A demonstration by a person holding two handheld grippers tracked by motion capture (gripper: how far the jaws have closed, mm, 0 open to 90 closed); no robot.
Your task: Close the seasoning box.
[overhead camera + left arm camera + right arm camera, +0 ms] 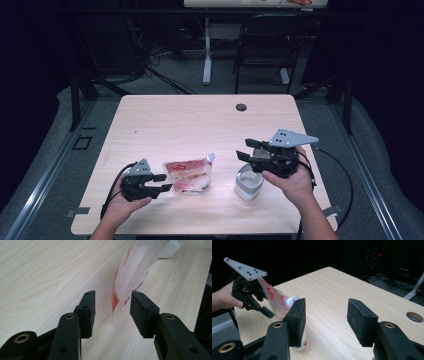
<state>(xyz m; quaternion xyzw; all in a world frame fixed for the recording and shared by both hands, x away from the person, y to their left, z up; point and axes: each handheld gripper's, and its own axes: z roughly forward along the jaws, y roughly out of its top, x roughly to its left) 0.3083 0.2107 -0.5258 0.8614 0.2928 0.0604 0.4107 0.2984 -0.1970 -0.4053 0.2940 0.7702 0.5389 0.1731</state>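
Left claw (162, 183) gapes around the pouch's (189, 176) edge at lower centre, pads not pressing; the pouch is clear, red-printed, white-capped. Right claw (243, 149) hangs open, and the high view shows a cup (248, 183) beneath it.

Hidden and cut-off parts

The red-and-white clear plastic pouch (136, 267) runs off the left gripper view's top edge; its print is too blurred to read.

On the table (200, 120), the pouch (189, 176) stands left of the container (248, 183), apart from it.
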